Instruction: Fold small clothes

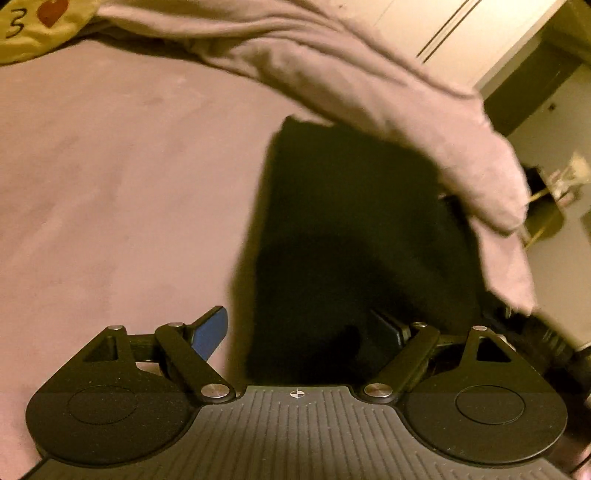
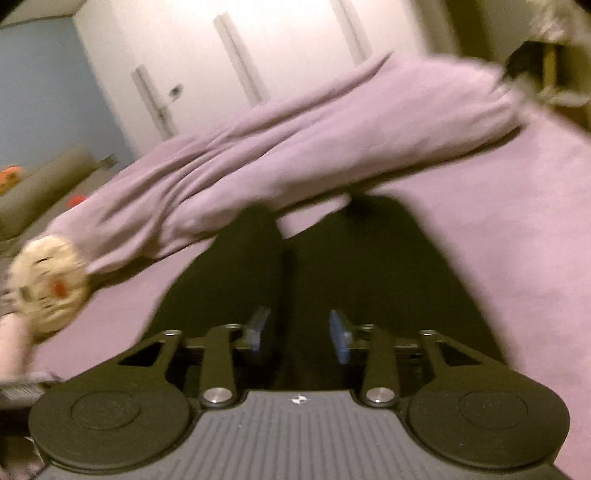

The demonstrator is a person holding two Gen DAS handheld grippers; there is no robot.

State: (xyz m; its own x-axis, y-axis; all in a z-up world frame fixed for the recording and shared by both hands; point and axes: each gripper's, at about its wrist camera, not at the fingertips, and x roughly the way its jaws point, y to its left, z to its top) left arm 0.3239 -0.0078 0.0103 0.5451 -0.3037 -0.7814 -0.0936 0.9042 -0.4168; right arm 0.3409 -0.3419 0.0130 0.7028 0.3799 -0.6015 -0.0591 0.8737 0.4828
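Note:
A black garment (image 1: 351,221) lies flat on the pink bed sheet (image 1: 110,184), its far edge tucked under a rumpled pink blanket (image 1: 332,74). My left gripper (image 1: 299,330) hovers over the garment's near left edge, jaws wide apart, one blue pad over the sheet and the other over the black cloth. In the right wrist view the same garment (image 2: 369,266) shows a lengthwise crease down its middle. My right gripper (image 2: 300,330) stands open just above that crease, with no cloth pinched between the blue pads.
The pink blanket (image 2: 295,147) runs in a ridge across the bed behind the garment. A yellow cushion (image 1: 33,26) with a red heart lies far left; a round plush toy (image 2: 48,288) sits at the bed's left side. White wardrobe doors (image 2: 258,55) stand beyond.

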